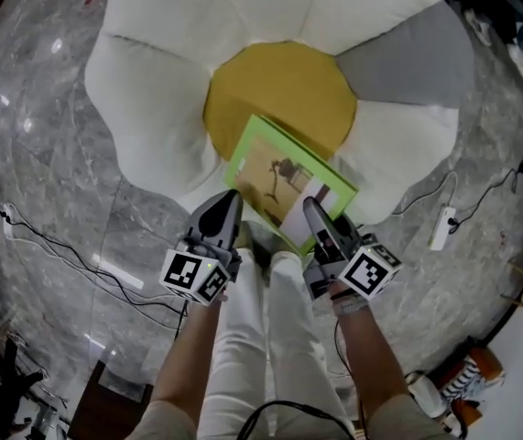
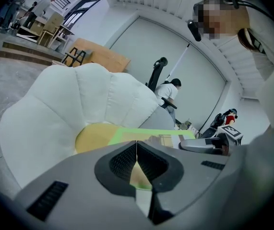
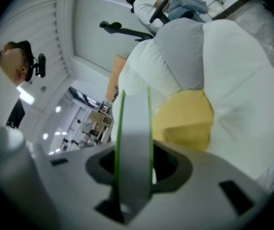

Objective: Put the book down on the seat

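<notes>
The grey left gripper (image 1: 229,200) has its jaws pinched almost together on a thin edge at the 7 o'clock corner of the green-bordered picture book (image 1: 288,177). The book lies over the 6 o'clock side of the flower-shaped cushion seat (image 1: 151,90), which has white petals and a yellow centre; I cannot tell whether they touch. At the book's 5 o'clock edge, the grey right gripper (image 1: 314,209) clamps the thick page block, its jaws partly apart around it. Carrying looks nearly done; setting down and releasing remain.
</notes>
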Tool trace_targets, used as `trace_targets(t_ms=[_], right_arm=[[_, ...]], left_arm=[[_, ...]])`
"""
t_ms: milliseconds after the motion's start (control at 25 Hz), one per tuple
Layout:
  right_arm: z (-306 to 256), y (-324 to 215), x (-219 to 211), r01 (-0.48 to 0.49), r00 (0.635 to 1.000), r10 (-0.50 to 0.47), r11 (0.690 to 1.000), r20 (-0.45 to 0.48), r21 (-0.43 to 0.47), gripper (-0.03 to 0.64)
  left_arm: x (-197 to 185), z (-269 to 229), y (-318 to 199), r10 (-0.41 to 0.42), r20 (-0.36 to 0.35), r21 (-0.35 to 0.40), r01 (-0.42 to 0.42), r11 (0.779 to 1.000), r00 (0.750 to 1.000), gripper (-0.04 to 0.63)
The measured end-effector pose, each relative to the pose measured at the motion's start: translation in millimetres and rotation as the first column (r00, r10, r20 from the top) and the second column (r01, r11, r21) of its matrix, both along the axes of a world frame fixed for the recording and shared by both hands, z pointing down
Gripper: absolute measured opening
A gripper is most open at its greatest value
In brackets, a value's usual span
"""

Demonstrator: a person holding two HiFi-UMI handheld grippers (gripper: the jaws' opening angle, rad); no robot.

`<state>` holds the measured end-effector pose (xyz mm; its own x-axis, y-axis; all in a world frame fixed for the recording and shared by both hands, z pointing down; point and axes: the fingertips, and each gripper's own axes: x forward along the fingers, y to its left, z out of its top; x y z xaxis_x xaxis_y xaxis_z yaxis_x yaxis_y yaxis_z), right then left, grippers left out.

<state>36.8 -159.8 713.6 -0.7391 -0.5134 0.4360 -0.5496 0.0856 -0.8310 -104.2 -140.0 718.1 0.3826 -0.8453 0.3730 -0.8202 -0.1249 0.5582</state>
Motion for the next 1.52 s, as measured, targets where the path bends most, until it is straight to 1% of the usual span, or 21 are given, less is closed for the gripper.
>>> trace_targets(t_ms=[160,320,560,680,880,1000,1160,1280,1520], right_arm=[[6.0,-9.5,-10.2,0.013,1.000,-0.013,1.000,0.012,0.009,0.153],[13.4,-18.7,-15.9,0.026,1.000,-0.026,1.000,0.006,0.011,0.153],[21.7,-45.9,-18.4,-0.023,1.000,0.023,1.000,0.017,0.014,0.153],[20.7,-65.5,-22.6,-0.043,0.999,0.042,0.998,0.031,0.034,0.153],[12.5,-104.7,-38.0,-0.063,0.995,0.056,0.995,0.080,0.081,0.153],[16.5,-119.4,-43.9,-0.077,0.994,0.070,0.993,0.086,0.086,0.153],[29.1,-128.0,-49.0,-0.073,0.996,0.069,0.994,0.057,0.080,0.153],[33.1,-133.2,-53.6,-0.076,0.995,0.071,0.994,0.075,0.074,0.153],[43.8,-145.3,-49.3,-0.076,0.995,0.072,0.995,0.069,0.063,0.153]], left_arm=[[-0.9,7.2,-9.1,-0.007,-0.020,0.004,0.007,1.000,1.000,0.025],[-3.9,14.5,-21.5,-0.019,-0.021,0.004,0.019,1.000,1.000,0.025],[-7.5,20.3,-39.2,-0.010,-0.031,0.013,0.011,1.000,0.999,0.025],[-10.4,20.2,-48.0,-0.011,-0.022,0.021,0.012,1.000,1.000,0.025],[-13.0,20.3,-62.9,-0.020,-0.030,0.031,0.021,0.999,0.999,0.025],[-11.1,22.8,-63.3,-0.022,-0.038,0.025,0.023,0.999,0.999,0.025],[-6.2,29.3,-56.9,-0.019,-0.034,0.009,0.019,1.000,0.999,0.025],[-7.1,33.9,-50.6,-0.024,-0.032,-0.006,0.024,1.000,0.999,0.025],[-9.5,36.2,-49.4,-0.040,-0.034,-0.017,0.040,0.999,0.999,0.025]])
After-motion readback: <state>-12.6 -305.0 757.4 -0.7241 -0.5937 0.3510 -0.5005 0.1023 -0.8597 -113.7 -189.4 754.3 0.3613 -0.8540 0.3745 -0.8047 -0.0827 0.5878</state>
